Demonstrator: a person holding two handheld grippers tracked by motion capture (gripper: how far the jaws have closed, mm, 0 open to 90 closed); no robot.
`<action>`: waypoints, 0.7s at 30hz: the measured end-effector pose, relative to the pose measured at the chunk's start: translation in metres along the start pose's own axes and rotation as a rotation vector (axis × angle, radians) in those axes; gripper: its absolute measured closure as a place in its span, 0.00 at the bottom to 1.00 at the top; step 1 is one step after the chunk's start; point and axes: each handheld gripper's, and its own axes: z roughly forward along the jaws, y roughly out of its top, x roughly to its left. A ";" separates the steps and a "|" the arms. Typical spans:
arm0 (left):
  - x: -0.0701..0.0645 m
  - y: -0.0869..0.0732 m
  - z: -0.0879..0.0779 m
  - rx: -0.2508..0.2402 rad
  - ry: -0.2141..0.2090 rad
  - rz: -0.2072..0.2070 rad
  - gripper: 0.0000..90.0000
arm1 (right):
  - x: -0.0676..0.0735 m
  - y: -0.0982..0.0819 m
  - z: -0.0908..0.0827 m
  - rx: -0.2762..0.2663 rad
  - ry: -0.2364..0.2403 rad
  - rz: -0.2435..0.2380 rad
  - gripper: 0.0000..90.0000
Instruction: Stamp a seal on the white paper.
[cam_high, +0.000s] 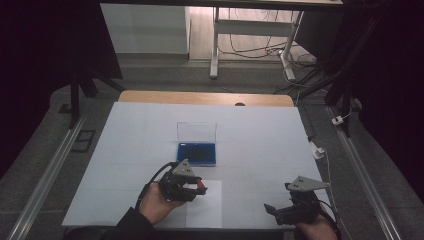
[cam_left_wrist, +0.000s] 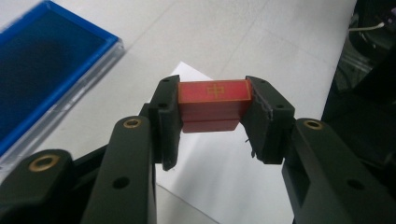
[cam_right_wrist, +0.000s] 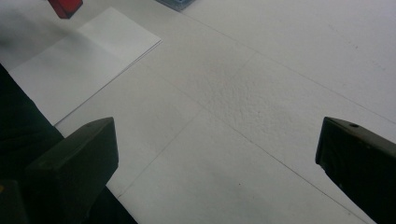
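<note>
Left gripper (cam_left_wrist: 214, 122) at frame centre pinching a red block (cam_left_wrist: 212, 105) over a white paper sheet (cam_left_wrist: 224, 172), block's underside hidden, blue case (cam_left_wrist: 44, 70) cut off at upper left, right gripper (cam_right_wrist: 217, 154) spread wide above bare table cover (cam_right_wrist: 261, 93), jaws cropped.

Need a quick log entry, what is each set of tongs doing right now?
Left tongs: shut on the red block.
Right tongs: open, holding nothing.

Lots of open room on the bench (cam_high: 125, 150)

The blue case (cam_high: 196, 154) with its clear lid standing up blocks the middle. A flat paper sheet (cam_high: 210, 205) lies near the front. Both sides are wide open.
</note>
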 end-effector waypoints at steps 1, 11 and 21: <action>-0.001 -0.001 0.002 0.006 -0.001 0.004 0.65 | 0.000 0.000 0.000 0.000 0.000 -0.002 0.00; -0.005 -0.006 0.017 0.034 0.004 0.019 0.65 | 0.000 0.000 0.000 0.001 0.002 -0.001 0.00; -0.007 -0.012 0.029 0.056 0.020 0.037 0.65 | 0.000 0.000 0.000 0.002 0.003 -0.001 0.00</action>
